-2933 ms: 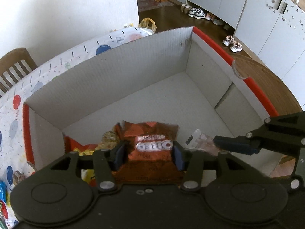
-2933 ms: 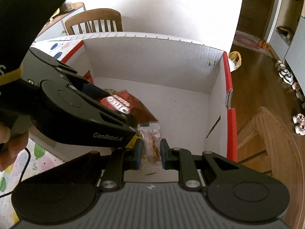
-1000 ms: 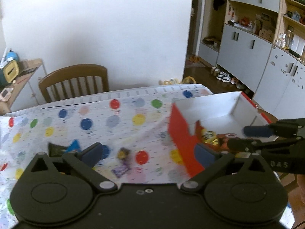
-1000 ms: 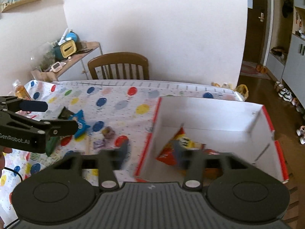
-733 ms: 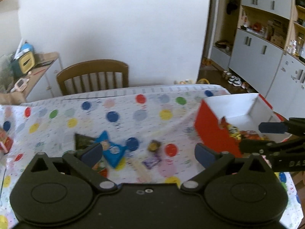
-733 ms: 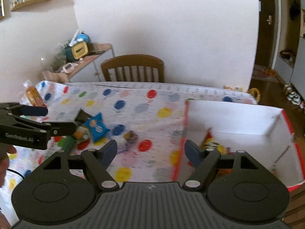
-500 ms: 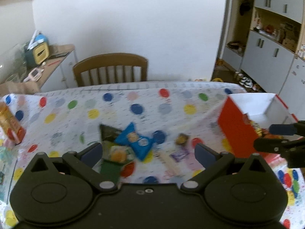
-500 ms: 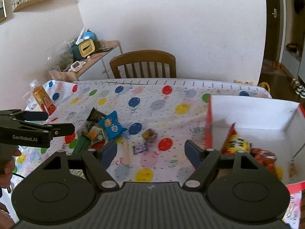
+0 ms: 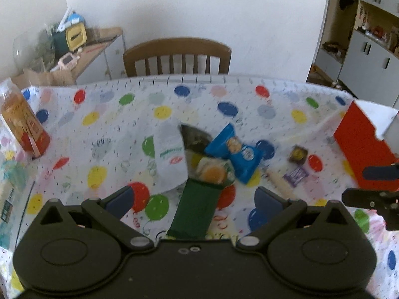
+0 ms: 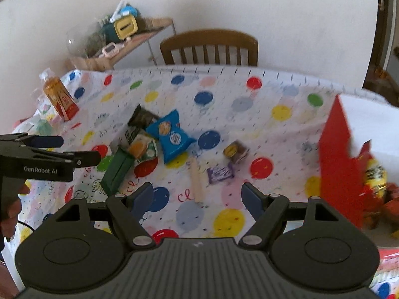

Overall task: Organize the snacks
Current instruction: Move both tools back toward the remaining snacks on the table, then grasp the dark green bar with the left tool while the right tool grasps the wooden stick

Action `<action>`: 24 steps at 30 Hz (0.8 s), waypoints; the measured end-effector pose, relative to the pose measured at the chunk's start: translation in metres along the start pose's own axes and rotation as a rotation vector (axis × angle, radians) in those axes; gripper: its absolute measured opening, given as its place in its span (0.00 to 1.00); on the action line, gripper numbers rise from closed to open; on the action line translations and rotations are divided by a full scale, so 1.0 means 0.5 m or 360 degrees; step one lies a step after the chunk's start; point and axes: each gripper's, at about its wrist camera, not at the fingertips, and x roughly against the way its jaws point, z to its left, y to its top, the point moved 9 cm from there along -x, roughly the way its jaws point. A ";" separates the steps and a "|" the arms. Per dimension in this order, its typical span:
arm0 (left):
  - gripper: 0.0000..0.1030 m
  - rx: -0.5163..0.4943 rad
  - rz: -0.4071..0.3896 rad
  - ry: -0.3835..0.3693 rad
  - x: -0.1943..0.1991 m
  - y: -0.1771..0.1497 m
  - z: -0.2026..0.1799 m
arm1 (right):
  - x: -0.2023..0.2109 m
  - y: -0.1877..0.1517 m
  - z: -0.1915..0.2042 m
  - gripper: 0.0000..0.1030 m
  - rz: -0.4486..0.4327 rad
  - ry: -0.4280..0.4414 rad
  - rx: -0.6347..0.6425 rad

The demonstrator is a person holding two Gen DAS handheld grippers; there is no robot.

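Observation:
Loose snacks lie on the balloon-print tablecloth: a dark green box [image 9: 197, 209], an orange-and-green packet [image 9: 214, 172], a blue bag [image 9: 239, 152], a dark packet [image 9: 194, 137], a white packet [image 9: 170, 157], a small round-label candy [image 9: 298, 153], a purple wrapper [image 9: 295, 174] and a pale stick [image 10: 195, 182]. My left gripper [image 9: 194, 199] is open above the green box. My right gripper [image 10: 197, 196] is open above the stick and the purple wrapper [image 10: 220, 173]. The red-and-white box [image 10: 336, 154] at the right holds a yellow bag [image 10: 376, 174].
An orange drink bottle [image 9: 22, 122] stands at the table's left. A wooden chair [image 9: 177, 57] is behind the far edge. A side table with clutter [image 9: 72, 42] stands at the back left. Cabinets [image 9: 371, 57] stand at the right.
Both grippers dropped their snacks into the box, opened, and swung left out of the box to hover over the loose snacks on the cloth.

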 end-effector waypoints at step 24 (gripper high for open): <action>0.67 -0.0016 0.0231 -0.0104 -0.136 -0.056 0.008 | -0.197 -0.028 0.029 0.35 0.0205 -0.0039 0.0004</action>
